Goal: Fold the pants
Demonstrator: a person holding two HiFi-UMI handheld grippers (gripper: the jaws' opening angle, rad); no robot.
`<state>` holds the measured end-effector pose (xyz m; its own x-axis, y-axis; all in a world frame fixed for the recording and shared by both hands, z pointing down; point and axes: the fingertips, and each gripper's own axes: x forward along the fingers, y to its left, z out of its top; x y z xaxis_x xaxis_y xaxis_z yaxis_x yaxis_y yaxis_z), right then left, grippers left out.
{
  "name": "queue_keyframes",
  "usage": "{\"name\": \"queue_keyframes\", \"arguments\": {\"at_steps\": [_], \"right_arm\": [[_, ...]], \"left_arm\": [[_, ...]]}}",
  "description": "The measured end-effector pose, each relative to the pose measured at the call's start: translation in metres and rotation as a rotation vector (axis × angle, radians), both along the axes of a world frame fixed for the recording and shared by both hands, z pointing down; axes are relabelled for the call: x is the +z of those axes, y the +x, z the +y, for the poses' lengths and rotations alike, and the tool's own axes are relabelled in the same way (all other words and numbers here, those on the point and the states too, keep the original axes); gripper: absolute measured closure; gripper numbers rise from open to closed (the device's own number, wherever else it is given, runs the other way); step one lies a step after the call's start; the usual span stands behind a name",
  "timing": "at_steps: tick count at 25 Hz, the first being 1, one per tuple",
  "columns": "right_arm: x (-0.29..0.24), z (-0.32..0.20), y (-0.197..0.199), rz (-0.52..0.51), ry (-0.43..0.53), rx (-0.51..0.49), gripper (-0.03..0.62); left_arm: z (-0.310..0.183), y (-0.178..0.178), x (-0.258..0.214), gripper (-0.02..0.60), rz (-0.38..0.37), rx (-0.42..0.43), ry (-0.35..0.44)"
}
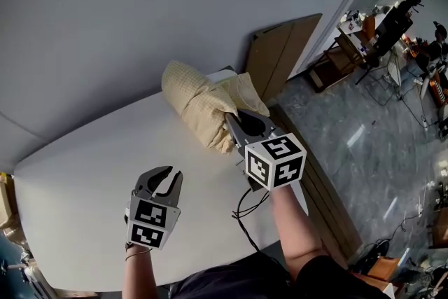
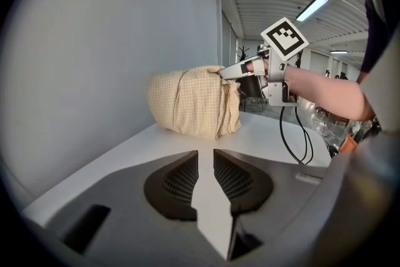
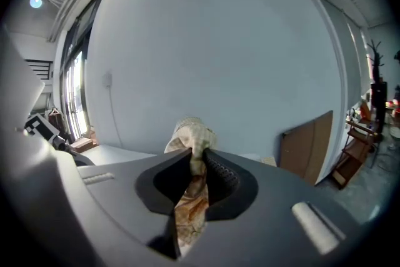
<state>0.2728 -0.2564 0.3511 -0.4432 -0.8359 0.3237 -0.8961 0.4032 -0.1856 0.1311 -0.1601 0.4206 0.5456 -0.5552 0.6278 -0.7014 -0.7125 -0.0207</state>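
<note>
Right tongs (image 1: 234, 120) are clamped on a fold of the pants (image 1: 196, 98). In the right gripper view the cream checked cloth runs down between the two dark pads (image 3: 220, 173) and bunches up just beyond the tips of the tongs (image 3: 197, 156). Left tongs (image 1: 173, 174) hold nothing: their jaws stand a little apart, and in the left gripper view only a narrow strip of white counter (image 2: 262, 134) shows through the gap of the tongs (image 2: 205, 156).

The pants are gathered into a thick, rolled bundle at the far end of the counter (image 1: 91, 164), close to the pale wall (image 1: 175, 3). The right tongs grip the bundle on its near right side, where loose cloth spills round the jaws. From the left gripper view the bundle (image 2: 190, 103) seems to rest with its underside on the counter, though the contact line is hard to make out. The left tongs sit well apart from the bundle, over the near part of the counter and pointing toward it.

Each gripper carries its marker cube (image 1: 275, 161) at the back, and a black cable (image 1: 245, 210) loops down from the right one over the counter's edge. A brown board (image 1: 280, 56) leans against the wall beyond the counter, above a grey tiled floor (image 1: 364, 143).
</note>
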Motion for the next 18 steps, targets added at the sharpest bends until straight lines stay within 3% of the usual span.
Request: {"name": "queue_keyframes", "arguments": {"at_steps": [5,10,14,18], "right_arm": [[0.03,-0.021,0.066,0.071,-0.04,0.157,0.551],[0.059,-0.028,0.106,0.124,-0.097,0.263,0.546],[0.089,-0.029,0.122,0.222,-0.141,0.316,0.537],[0.107,-0.028,0.127,0.285,-0.191,0.31,0.533]], "left_arm": [[-0.009,0.013,0.009,0.5,-0.005,0.012,-0.014],[-0.028,0.034,-0.003,0.5,0.011,0.013,0.01],[-0.036,0.058,0.0,0.5,0.045,0.039,0.01],[-0.028,0.07,0.012,0.5,0.027,0.079,-0.024]]}}
